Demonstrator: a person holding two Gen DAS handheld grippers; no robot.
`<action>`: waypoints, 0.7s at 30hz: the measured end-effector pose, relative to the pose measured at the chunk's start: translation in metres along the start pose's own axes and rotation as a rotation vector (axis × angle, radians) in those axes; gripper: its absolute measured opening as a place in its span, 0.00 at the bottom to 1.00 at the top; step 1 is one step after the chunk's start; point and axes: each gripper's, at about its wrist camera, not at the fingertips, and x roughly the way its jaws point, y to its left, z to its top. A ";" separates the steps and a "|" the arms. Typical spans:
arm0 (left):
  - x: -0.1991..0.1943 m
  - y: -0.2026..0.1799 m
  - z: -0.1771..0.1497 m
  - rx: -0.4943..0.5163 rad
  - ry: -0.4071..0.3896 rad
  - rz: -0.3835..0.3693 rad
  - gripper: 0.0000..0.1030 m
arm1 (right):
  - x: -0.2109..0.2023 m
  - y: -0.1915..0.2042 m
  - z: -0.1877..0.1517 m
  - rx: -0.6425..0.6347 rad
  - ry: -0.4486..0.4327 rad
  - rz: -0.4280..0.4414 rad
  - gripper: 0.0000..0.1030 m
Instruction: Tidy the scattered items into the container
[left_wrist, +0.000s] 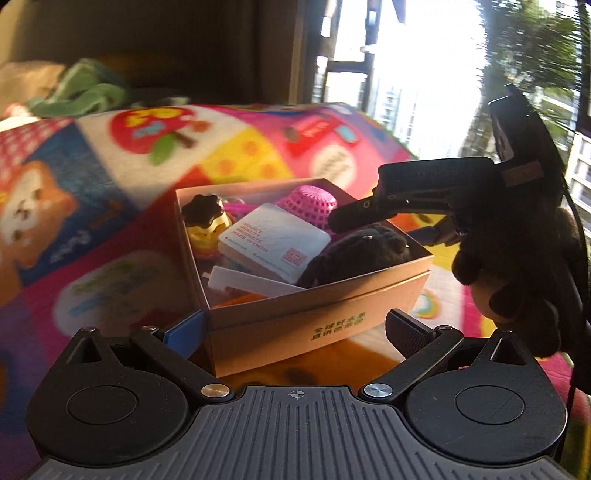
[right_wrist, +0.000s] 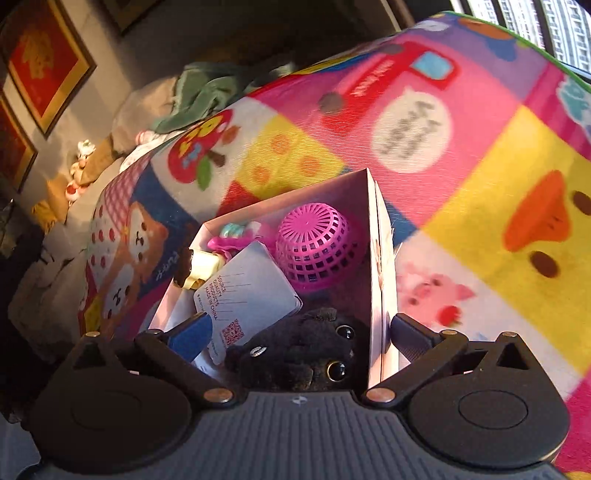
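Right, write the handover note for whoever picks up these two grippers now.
Right gripper: open, empty, over the box, one finger inside its wall and one outside.
Left gripper: open, around the box's near corner, not squeezing it.
In the box: black plush toy, pink mesh ball, white card, small black-capped yellow bottle.
Left: no loose items seen on the mat; check out of view.

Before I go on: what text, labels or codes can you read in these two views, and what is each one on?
"SOURCE QUALITY PRODUCTS MADE IN CHINA": on the white card inside the cardboard box.
QR code: on the same card, pattern too fine to decode; the small print beside it is too small to read.
Two lines of green Chinese characters: on the box's outer front wall, too blurred to read.
Lettering on the play mat: blurred, unreadable.
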 end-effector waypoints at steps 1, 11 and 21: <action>-0.001 0.003 0.001 -0.010 -0.003 0.011 1.00 | 0.004 0.006 0.001 -0.014 0.000 0.000 1.00; -0.002 -0.002 -0.007 -0.031 0.017 0.090 1.00 | -0.026 -0.001 -0.015 -0.005 -0.064 -0.042 1.00; -0.011 -0.024 -0.045 -0.097 0.088 0.242 1.00 | -0.073 0.005 -0.093 -0.094 -0.157 -0.265 1.00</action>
